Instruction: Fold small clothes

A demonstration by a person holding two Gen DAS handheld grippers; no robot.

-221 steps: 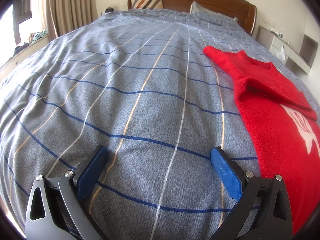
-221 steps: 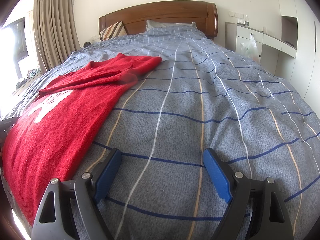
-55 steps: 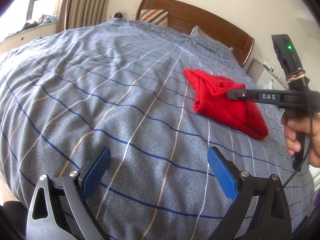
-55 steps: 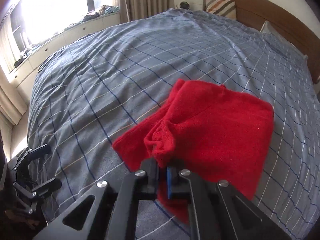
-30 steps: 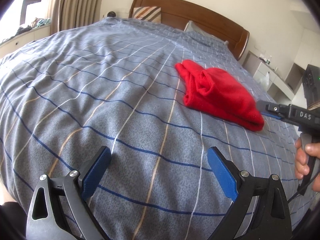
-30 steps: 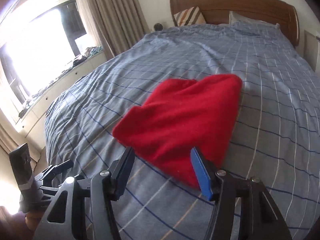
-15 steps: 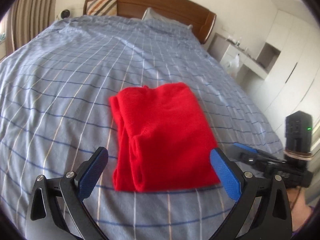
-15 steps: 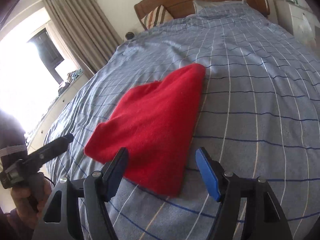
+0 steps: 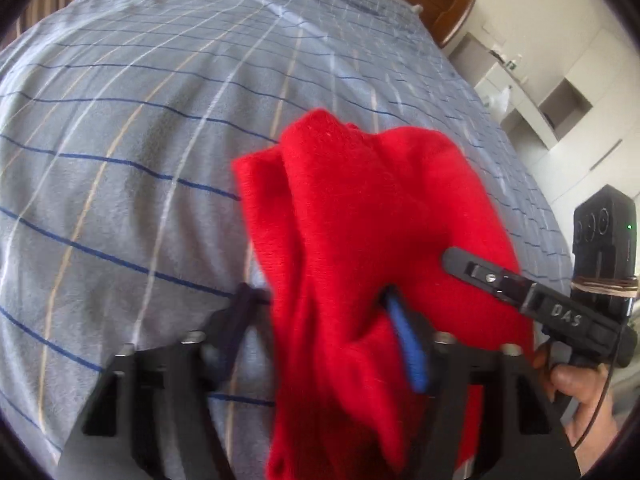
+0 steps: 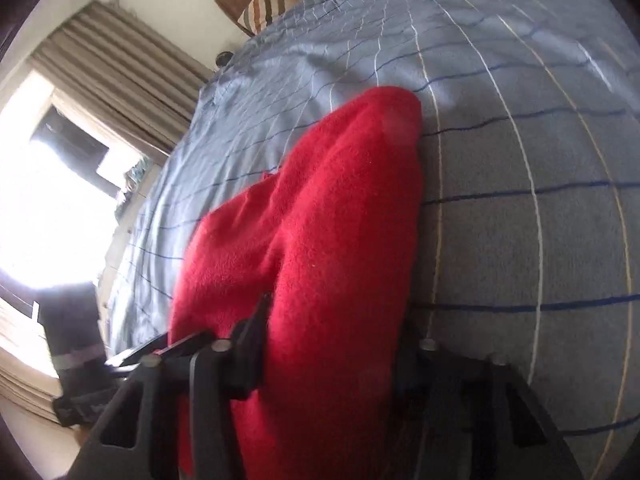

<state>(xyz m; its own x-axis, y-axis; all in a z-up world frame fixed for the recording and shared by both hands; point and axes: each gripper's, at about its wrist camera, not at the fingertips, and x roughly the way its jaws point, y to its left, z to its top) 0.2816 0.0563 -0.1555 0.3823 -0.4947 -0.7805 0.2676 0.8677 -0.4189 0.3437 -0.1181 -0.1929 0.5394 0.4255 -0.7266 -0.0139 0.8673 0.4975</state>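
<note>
Red sweater (image 9: 372,216), already folded compact, is bunching on the plaid bedspread (image 9: 120,128); my left gripper (image 9: 320,320) and right gripper (image 10: 332,344) are both clamping its near edge, judging a last fold left.

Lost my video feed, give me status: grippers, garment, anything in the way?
Left gripper and right gripper both around folded red knit garment, grip unclear. Garment bunched on blue checked bedspread. Nothing blocking.
</note>
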